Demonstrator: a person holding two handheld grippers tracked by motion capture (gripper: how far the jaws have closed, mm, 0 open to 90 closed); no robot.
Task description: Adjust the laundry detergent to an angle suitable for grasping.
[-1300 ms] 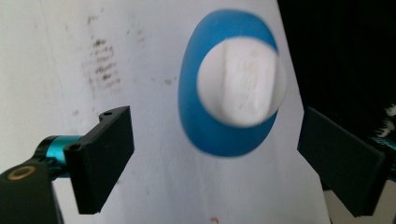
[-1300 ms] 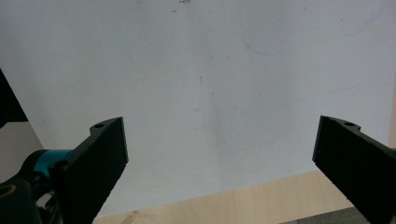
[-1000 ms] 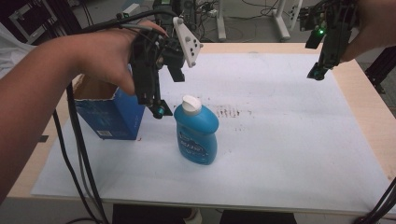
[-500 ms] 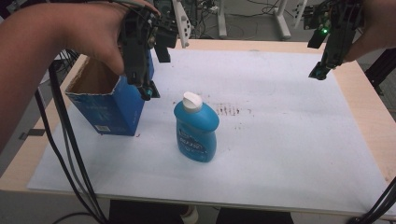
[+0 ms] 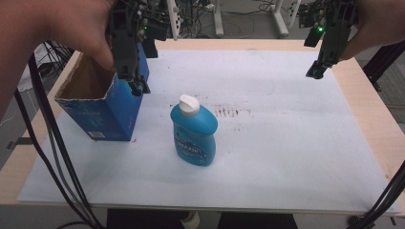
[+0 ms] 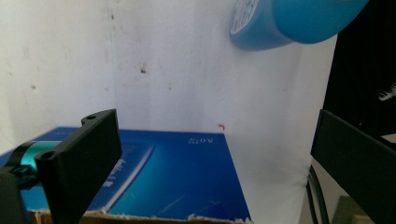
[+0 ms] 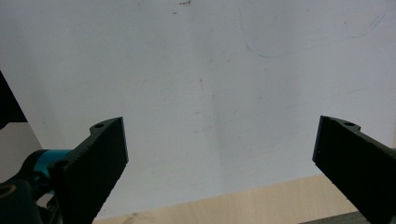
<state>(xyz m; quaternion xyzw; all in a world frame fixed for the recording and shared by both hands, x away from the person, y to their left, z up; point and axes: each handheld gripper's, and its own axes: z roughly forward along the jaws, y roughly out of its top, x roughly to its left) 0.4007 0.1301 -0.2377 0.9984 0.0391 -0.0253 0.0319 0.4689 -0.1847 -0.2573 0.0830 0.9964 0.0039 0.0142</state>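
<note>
One blue bottle [image 5: 194,131] with a white cap stands upright on the white sheet [image 5: 286,143], nearest the tabletop's near edge, left of centre. One open blue carton [image 5: 102,102] stands by the left edge. Above its far right corner hangs the left gripper [image 5: 137,87], jaws just opened wide, nothing between them. The right gripper [image 5: 316,72] hovers over the far right corner, released and empty. The light wooden tabletop [image 5: 367,119] borders the sheet; cables and stands lie beyond.
</note>
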